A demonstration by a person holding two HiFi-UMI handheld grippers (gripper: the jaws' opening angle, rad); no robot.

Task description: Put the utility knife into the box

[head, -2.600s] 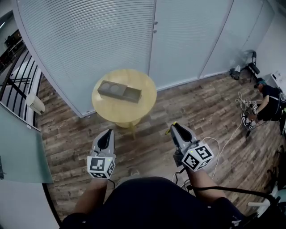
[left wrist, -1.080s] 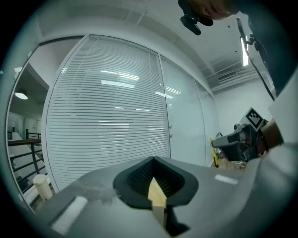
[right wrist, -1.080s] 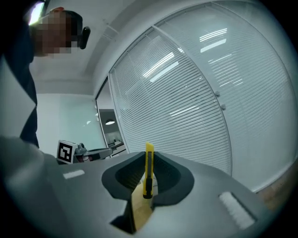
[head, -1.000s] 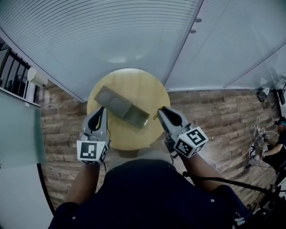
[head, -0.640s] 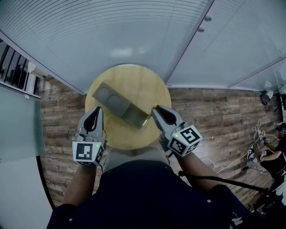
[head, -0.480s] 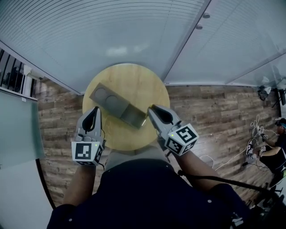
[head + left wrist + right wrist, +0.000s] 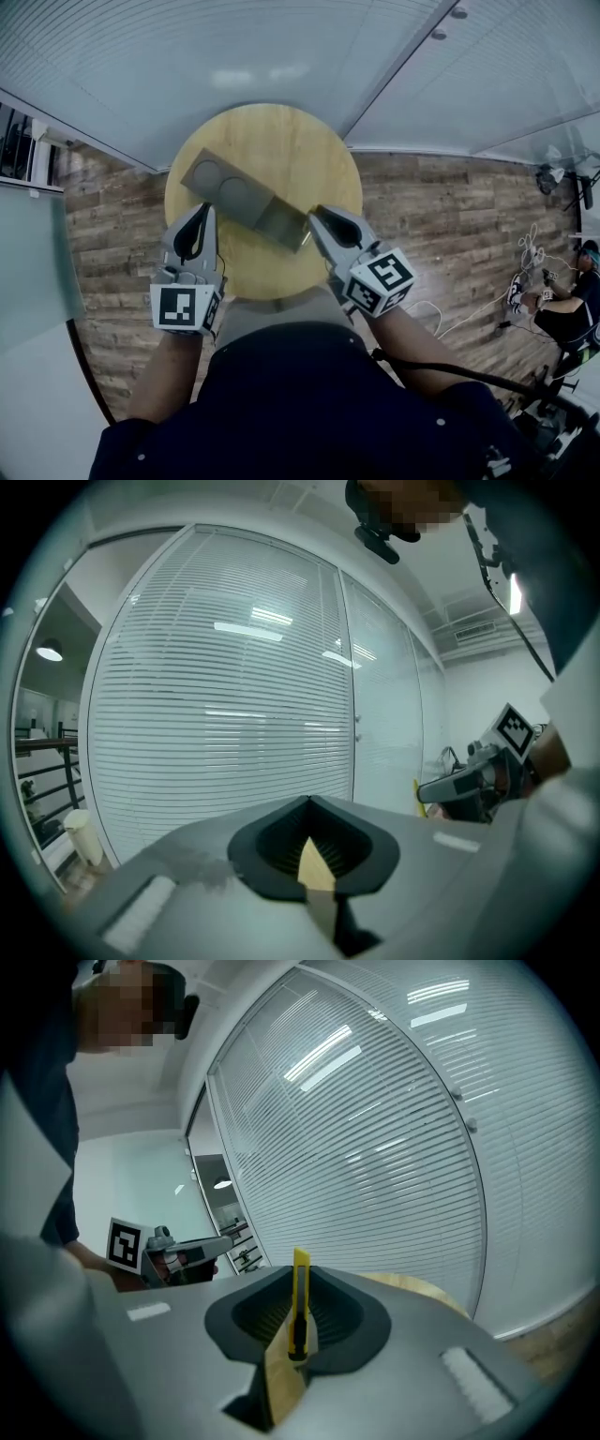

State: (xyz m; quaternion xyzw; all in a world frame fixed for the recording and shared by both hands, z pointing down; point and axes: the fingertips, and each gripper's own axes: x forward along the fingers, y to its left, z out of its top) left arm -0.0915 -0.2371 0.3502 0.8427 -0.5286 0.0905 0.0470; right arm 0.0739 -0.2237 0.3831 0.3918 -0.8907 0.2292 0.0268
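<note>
We held a gripper in each hand over a round table (image 7: 281, 141) in the middle of the head view. A long gray box (image 7: 246, 197) lay on the table. It ran from the upper left down to the lower right. We saw two round dips in its upper left part. The right gripper (image 7: 322, 223) was just beside the lower right end of the box, and we could not tell if it touched. Its fingers were pressed tight on a yellow knife (image 7: 299, 1302). In the right gripper view the knife stood straight up in the middle and poked out past the fingers. The knife was not in the box yet. The left gripper (image 7: 200, 217) was at the lower left side of the table, near the box but apart from it. Its fingers were pressed together and had nothing between them. At the far right edge of the head view a person (image 7: 570, 311) was low down on the floor (image 7: 441, 225).
</note>
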